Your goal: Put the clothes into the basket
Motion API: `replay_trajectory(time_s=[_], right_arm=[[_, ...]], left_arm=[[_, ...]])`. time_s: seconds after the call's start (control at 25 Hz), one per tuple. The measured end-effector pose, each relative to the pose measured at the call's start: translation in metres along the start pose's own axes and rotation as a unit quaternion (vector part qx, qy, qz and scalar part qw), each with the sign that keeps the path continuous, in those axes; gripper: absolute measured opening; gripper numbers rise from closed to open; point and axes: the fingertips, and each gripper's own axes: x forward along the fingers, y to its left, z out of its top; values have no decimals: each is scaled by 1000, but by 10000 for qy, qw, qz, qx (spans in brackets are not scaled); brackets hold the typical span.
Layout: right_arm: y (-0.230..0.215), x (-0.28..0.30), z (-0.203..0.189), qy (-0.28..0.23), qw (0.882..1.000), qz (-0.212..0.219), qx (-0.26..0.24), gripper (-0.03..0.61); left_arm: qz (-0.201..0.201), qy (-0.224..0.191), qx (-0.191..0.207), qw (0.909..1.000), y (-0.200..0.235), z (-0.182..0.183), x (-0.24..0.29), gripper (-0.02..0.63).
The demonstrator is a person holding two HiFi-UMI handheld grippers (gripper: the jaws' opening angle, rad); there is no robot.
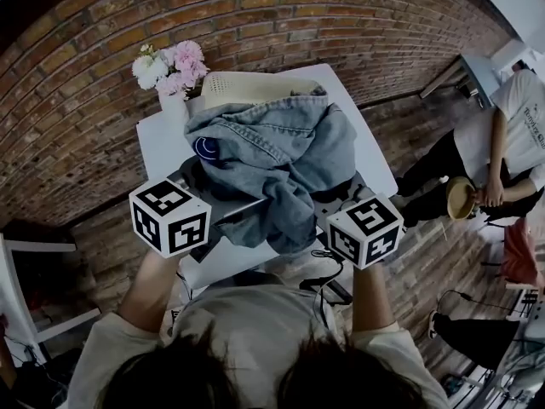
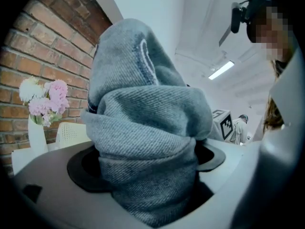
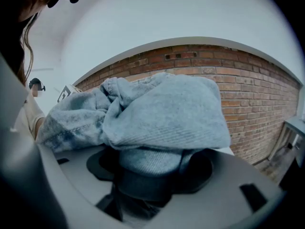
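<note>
The denim garment [image 1: 272, 160] is bunched up and held over the white table [image 1: 162, 143], just in front of the cream perforated basket [image 1: 247, 83] and not inside it. Its far edge overlaps the basket's near rim in the head view. Its long axis runs side to side between the two hands, and a loose fold sags from the middle toward the person. A stitched band lies across its far edge, and a dark patch [image 1: 204, 147] shows near the left end. It is too crumpled to tell which end is the collar. The left gripper [image 2: 147, 173] has its jaws set wide and clamped on a thick roll of the denim. The right gripper [image 3: 143, 175] pinches a thinner wad, its jaws closer together. On the table's far left corner, pink and white flowers [image 1: 170, 65] stand in a white vase [image 2: 37, 135] beside the basket. A red brick wall [image 1: 298, 15] runs behind the table. Another person [image 1: 511, 135] stands well off to the right.
</note>
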Motion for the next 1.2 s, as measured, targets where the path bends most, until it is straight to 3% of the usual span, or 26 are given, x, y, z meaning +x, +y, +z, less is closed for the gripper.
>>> replay_trajectory(time_s=[0.4,1.2], right_arm=[[-20,12,37,-315,9993,-132,-123,275],[-70,58,64,-400,9983,-351,-223,275]], left_arm=[[16,-139,395,9991,16,41,9,511],[-38,-238,625,9978,71,75,47,511]])
